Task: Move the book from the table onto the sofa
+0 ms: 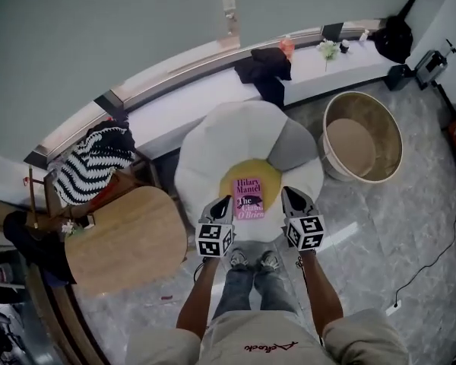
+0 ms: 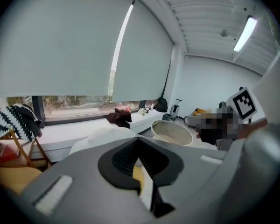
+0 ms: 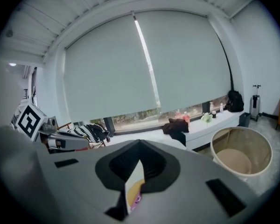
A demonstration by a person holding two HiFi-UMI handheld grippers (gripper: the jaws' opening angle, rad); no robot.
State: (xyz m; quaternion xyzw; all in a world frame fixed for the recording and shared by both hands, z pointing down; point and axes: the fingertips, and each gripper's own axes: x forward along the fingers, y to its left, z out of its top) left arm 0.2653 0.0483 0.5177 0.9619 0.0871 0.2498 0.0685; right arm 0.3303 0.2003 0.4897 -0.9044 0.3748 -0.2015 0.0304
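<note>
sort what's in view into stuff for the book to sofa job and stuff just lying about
Job: book, lying on the sofa; wooden table; left gripper and right gripper, both shut.
Lying about: round tub; black garment on the sill; striped cloth.

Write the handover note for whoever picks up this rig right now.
Claws: the left claw and the right claw are both shut and empty, held side by side over the near edge of the sofa.
Things: the book lies flat, cover up, on the yellow cushion at the sofa's centre. The table stands left of the sofa.
Done: the book is off the table and on the sofa.
Left: apparently nothing but to draw back.
</note>
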